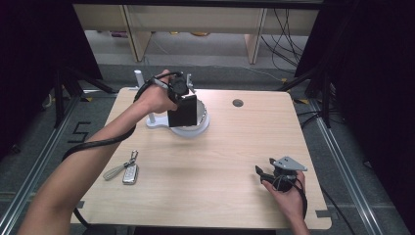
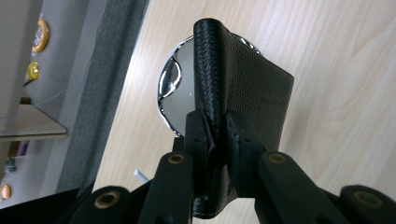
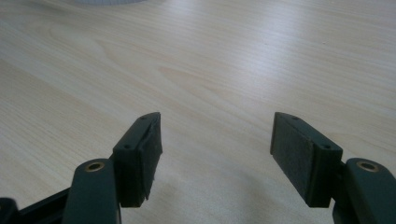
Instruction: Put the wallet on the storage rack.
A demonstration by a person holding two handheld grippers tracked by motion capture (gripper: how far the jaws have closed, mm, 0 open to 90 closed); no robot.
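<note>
Two tongs: left tongs [image 2: 215,133] clamp a black wallet [image 2: 243,93] over a mirror [image 2: 177,88]; right tongs [image 3: 215,154] gape.

Pale wooden table [image 1: 225,161], grey floor [image 1: 39,132], dark curtains [image 1: 372,73]

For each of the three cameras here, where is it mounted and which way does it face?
High view: above the person's side, facing forward and down on the light wooden table; both forearms show.
Left gripper view: on the left gripper, looking down past the clamped black leather wallet at the round white-and-chrome stand.
Right gripper view: on the right gripper, low over the table, jaws open.
Shared: wallet and stand, high and left views.
</note>
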